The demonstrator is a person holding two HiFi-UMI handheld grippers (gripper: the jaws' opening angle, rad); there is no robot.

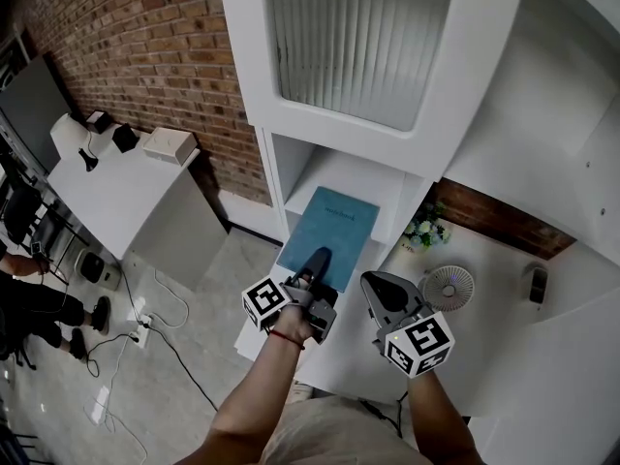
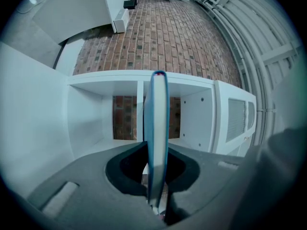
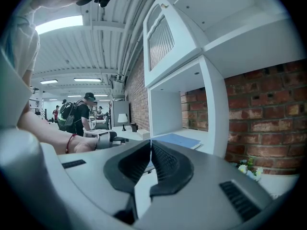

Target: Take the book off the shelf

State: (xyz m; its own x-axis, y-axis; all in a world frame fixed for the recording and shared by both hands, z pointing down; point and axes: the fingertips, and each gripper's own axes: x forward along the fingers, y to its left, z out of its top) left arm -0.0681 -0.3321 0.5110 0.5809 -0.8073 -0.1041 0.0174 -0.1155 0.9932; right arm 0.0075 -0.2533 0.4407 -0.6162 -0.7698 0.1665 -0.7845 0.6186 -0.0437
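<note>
In the open compartment of the white shelf [image 1: 278, 168], the blue book [image 1: 331, 231] lies flat, its near edge jutting out. Your left gripper [image 1: 317, 263] clamps that edge, and your right gripper [image 1: 376, 284] hangs beside it, jaws together, empty.

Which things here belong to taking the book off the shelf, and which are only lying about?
Job in hand:
- book, flat on the shelf
- left gripper, shut on the book's near edge
- right gripper, shut and empty

Lying about:
- fan
- flowers
- box
- cables on the floor
</note>
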